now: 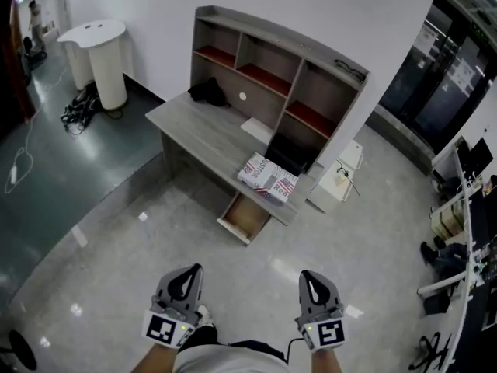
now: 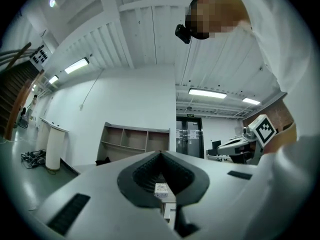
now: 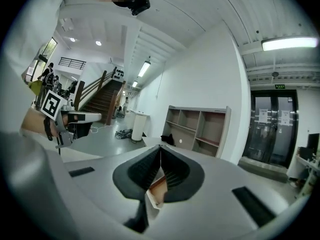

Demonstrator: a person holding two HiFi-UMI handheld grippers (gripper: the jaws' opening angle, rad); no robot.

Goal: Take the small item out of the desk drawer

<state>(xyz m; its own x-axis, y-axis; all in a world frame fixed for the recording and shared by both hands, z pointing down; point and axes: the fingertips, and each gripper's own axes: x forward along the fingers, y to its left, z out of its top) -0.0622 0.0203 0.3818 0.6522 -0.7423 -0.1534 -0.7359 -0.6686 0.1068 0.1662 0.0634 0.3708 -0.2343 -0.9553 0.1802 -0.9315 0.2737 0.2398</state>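
Note:
The grey desk with a shelf hutch stands some way ahead on the floor. Its lower drawer is pulled open, with a brown inside; I can make out no small item in it from here. Both grippers hang low in the head view, far short of the desk. My left gripper is shut with nothing in it, its tips meeting in the left gripper view. My right gripper is shut and empty too. Through its jaws I see the drawer.
A printed package lies on the desk above the drawer, and a black object sits at the desk's back left. A white box stands right of the desk. A white pedestal and cables are at the left.

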